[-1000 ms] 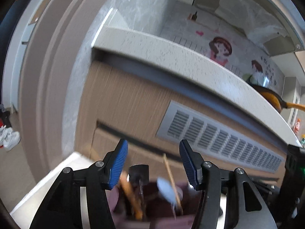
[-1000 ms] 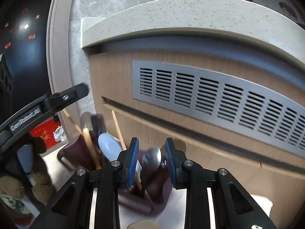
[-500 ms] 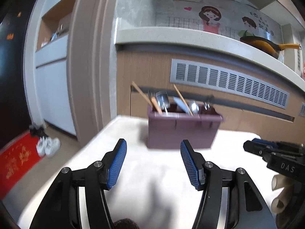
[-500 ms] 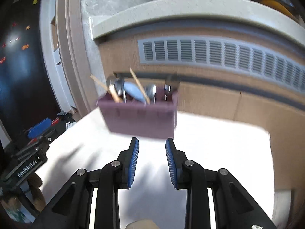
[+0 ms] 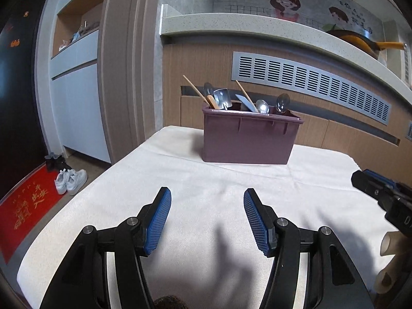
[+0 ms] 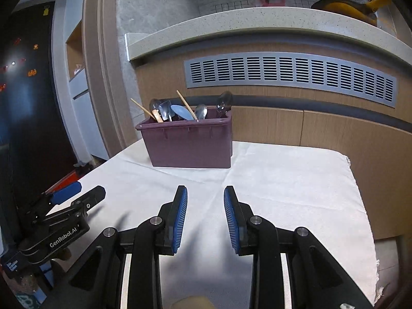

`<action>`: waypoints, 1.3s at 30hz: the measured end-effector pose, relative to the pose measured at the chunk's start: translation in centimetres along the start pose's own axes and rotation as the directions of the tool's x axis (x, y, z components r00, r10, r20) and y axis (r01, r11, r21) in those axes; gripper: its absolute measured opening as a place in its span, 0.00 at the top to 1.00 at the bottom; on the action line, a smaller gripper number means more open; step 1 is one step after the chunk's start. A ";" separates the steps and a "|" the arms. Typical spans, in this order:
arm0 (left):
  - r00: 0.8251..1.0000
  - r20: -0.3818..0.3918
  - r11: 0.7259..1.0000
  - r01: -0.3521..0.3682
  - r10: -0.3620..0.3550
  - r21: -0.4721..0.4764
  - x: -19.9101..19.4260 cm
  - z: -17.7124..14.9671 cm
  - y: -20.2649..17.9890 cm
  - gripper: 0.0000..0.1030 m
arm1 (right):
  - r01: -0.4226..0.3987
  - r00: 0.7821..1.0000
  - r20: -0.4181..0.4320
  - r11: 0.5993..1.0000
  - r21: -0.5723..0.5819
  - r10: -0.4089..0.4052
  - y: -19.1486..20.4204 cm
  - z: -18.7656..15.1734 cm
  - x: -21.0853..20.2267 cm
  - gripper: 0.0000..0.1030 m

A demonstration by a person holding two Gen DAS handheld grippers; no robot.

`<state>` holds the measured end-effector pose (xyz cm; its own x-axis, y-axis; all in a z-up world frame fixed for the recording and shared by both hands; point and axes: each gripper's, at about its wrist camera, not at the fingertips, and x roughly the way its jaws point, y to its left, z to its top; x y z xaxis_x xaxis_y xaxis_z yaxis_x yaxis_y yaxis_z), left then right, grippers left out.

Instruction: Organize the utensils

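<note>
A purple utensil bin (image 5: 247, 139) stands at the far side of the white-clothed table (image 5: 206, 185); it also shows in the right wrist view (image 6: 190, 144). In it stand metal spoons (image 5: 262, 106), wooden chopsticks (image 5: 195, 91), a blue spoon (image 6: 181, 112) and a small metal scoop (image 5: 223, 97). My left gripper (image 5: 206, 219) is open and empty, over the near part of the table. My right gripper (image 6: 205, 215) is open and empty, also well short of the bin. Each gripper shows at the edge of the other's view.
Behind the table is a wooden counter front with a grey vent grille (image 6: 288, 73) under a stone worktop (image 6: 257, 23), which carries a yellow pan (image 5: 360, 42). To the left are a doorframe (image 5: 123, 64), white cabinets, shoes (image 5: 70, 180) and a red mat (image 5: 28, 203) on the floor.
Both grippers have pulled back from right above the bin to the near side of the table. The spoon that stood between the right gripper's fingers now stands in the bin.
</note>
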<state>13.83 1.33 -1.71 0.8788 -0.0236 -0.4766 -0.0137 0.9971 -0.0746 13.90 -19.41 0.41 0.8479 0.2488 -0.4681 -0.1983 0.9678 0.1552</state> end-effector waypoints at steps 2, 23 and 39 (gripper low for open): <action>1.000 -0.003 1.000 -0.001 0.001 -0.002 0.1 0.1 0.0 0.42 | 0.008 1.000 -0.005 1.000 -0.010 -0.008 0.1 -0.1 0.1 0.73; 1.000 -0.008 1.000 0.002 -0.002 -0.006 0.1 0.1 0.3 0.42 | 0.001 0.999 -0.042 0.999 -0.037 -0.003 0.4 -0.7 1.1 0.72; 1.000 -0.007 1.000 -0.006 0.006 -0.006 -0.1 -0.1 0.1 0.42 | -0.002 0.999 -0.053 0.999 -0.046 -0.001 0.5 -0.7 1.3 0.71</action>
<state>13.71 1.43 -1.71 0.8755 -0.0184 -0.4829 -0.0214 0.9968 -0.0769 14.53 -18.55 -0.77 0.8209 0.2498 -0.5136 -0.2223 0.9681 0.1155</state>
